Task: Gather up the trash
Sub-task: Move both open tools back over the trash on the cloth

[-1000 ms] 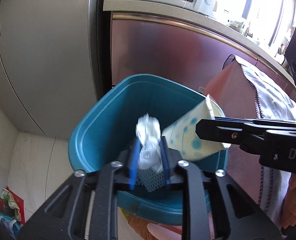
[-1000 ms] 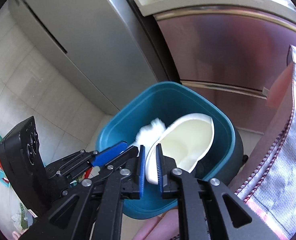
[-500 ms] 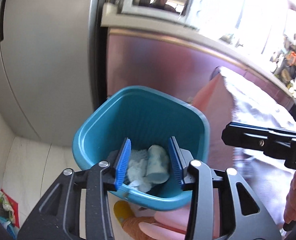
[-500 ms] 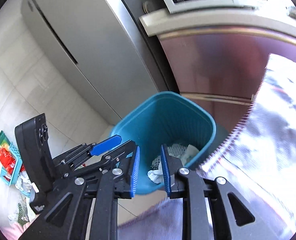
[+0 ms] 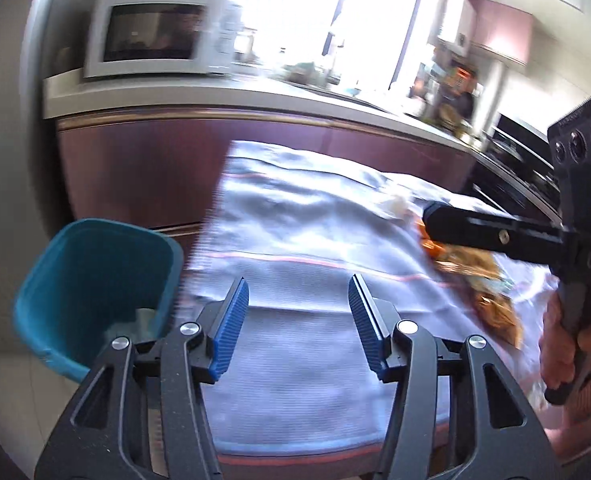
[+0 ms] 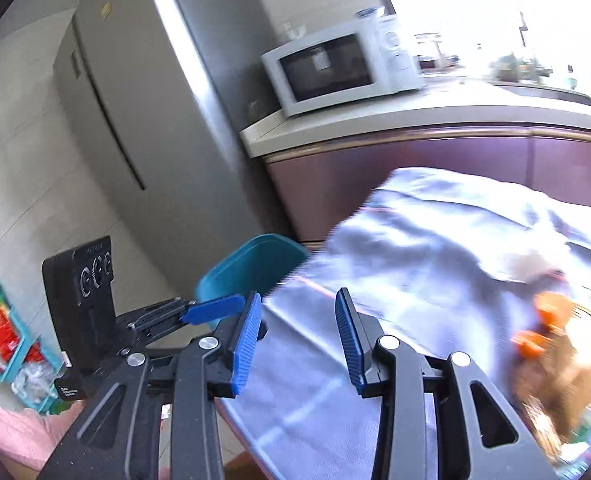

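Nothing sits between the blue pads of the left claw [image 5: 298,322] or the right claw [image 6: 298,334]; both have just been opening and now gape over the cloth-covered table [image 5: 295,380]. Teal bin [image 5: 95,280] stands at lower left off the table's edge, trash in its bottom. Blurred orange-brown litter [image 6: 551,344] lies farther right on the cloth, a microwave [image 5: 151,36] beyond.

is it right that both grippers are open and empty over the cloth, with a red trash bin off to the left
Not quite: the trash bin is teal, not red, as the left wrist view shows. The rest holds: left gripper and right gripper are open and empty over the cloth.
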{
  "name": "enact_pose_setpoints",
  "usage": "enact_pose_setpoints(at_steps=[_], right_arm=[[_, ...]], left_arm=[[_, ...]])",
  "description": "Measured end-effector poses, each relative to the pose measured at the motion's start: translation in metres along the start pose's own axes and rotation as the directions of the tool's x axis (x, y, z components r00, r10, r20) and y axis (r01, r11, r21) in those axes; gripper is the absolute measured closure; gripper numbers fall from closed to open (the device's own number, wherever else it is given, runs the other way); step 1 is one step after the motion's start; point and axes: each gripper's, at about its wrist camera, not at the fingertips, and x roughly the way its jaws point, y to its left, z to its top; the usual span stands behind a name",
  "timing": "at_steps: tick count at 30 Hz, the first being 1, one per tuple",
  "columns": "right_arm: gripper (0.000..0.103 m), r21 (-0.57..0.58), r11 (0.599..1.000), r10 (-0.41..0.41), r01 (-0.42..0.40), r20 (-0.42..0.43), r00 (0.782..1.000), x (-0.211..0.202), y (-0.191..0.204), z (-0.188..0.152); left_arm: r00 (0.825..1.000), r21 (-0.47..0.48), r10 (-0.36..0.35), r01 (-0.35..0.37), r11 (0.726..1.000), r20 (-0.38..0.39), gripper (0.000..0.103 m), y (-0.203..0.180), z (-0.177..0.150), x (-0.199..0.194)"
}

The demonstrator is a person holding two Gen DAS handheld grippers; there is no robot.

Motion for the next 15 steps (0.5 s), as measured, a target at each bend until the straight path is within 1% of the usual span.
enact_pose_setpoints(at_steps=[2, 5, 7, 10, 13, 15], right_arm=[[0.067, 0.035, 0.997, -0.064, 0.063, 0.029, 0.998, -0.024, -0.02, -0.008], [0.067, 0.106, 0.984, -0.152, 0.145, 0.062, 0.986, -0.06, -0.054, -0.021], [0.067, 0.155, 0.968, -0.211, 0.198, 0.074, 0.975, -0.075, -0.077, -0.027], [0.067, 0.221, 0.943, -0.274, 0.25, 0.085, 0.958, -0.093, -0.111, -0.035], [0.066, 0.27, 0.915, -0.334, 0.299, 0.091, 0.938, -0.106, -0.147, -0.04], [0.066, 0.295, 0.895, -0.375, 0.334, 0.09, 0.923, -0.112, -0.171, -0.042]], left_arm=[[0.998, 0.036, -0.055, 0.056, 0.998, -0.026, 0.051, -0.026, -0.001, 0.009], [0.989, 0.079, -0.134, 0.139, 0.987, -0.066, 0.051, -0.062, -0.004, 0.021], [0.979, 0.092, -0.184, 0.192, 0.977, -0.092, 0.051, -0.088, -0.011, 0.024], [0.96, 0.098, -0.247, 0.261, 0.96, -0.134, 0.051, -0.117, -0.015, 0.035], [0.939, 0.102, -0.297, 0.318, 0.943, -0.175, 0.05, -0.141, -0.018, 0.045], [0.929, 0.108, -0.309, 0.335, 0.936, -0.204, 0.05, -0.154, -0.021, 0.052]])
